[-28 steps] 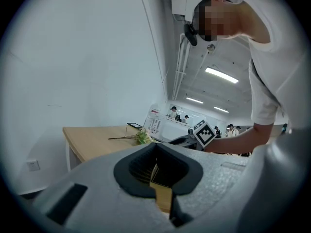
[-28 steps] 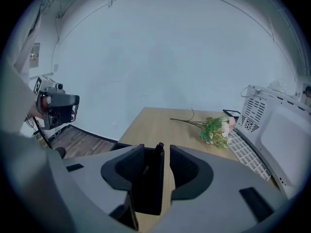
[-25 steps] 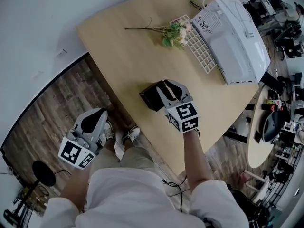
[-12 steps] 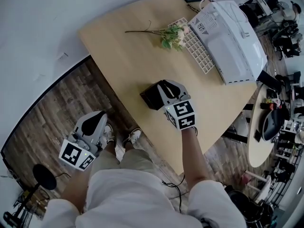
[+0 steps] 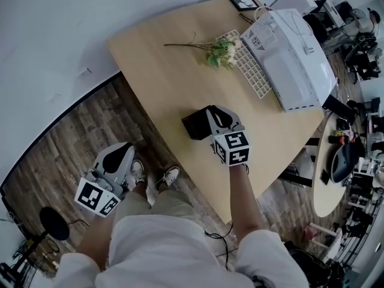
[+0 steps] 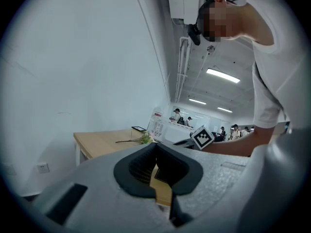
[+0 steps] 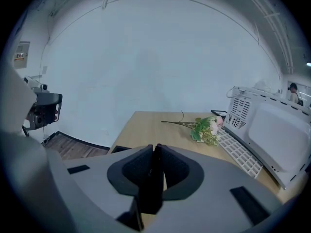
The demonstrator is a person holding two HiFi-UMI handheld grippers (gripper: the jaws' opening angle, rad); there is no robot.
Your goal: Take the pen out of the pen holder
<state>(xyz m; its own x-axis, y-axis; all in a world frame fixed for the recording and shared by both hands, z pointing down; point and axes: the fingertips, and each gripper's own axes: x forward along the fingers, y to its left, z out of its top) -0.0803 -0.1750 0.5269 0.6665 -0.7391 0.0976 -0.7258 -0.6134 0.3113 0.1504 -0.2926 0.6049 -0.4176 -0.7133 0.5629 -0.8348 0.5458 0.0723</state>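
Observation:
A black pen holder (image 5: 196,125) stands on the wooden table (image 5: 162,83) near its front edge. My right gripper (image 5: 212,111) hangs right over the holder and points down into it. Its jaws are closing on a dark, slim pen (image 7: 151,186) that stands upright between the pads (image 7: 142,166); the pen's lower part is hidden by the gripper body. My left gripper (image 5: 123,151) is held off the table, above the floor by the person's feet. In the left gripper view that gripper (image 6: 156,146) is shut with nothing in it.
A flower sprig (image 5: 217,48), a white keyboard (image 5: 250,66) and a white microwave-like box (image 5: 298,56) lie at the table's far right. A small picture frame (image 5: 242,0) sits at the far corner. A round side table (image 5: 327,167) with clutter stands to the right.
The right gripper's jaws have drawn together over the pen holder. The left gripper has stayed by the feet, hardly moving.

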